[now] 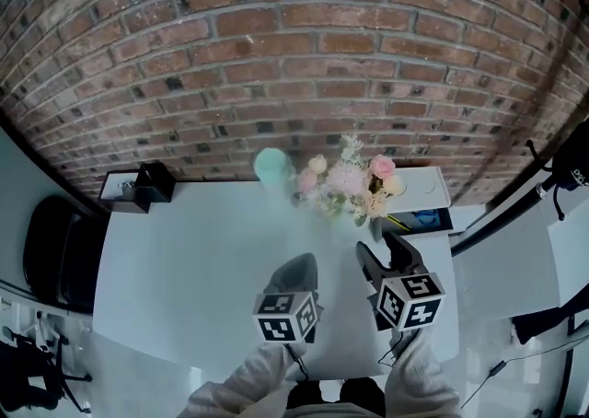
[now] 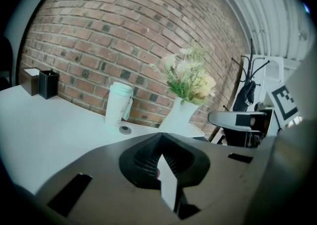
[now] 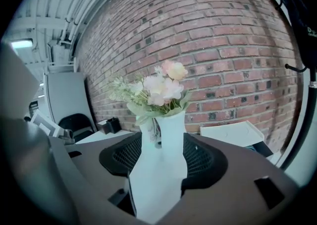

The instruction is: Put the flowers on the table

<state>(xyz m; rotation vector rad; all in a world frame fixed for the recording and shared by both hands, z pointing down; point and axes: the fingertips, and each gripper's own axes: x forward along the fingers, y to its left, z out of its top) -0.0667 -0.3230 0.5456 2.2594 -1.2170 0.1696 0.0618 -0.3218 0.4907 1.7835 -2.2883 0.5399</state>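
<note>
A bunch of pale pink and cream flowers stands in a white vase at the back right of the white table. My right gripper is open just in front of the vase. In the right gripper view the vase and flowers show through the wide gap of that gripper, untouched. My left gripper hangs over the table's middle, shut and holding nothing. The left gripper view has only a thin sliver of table between its jaws, with the flowers ahead to the right.
A mint lidded cup stands left of the flowers by the brick wall. Black and white boxes sit at the table's back left corner. A white flat box and a blue item lie right of the vase. A black chair stands left.
</note>
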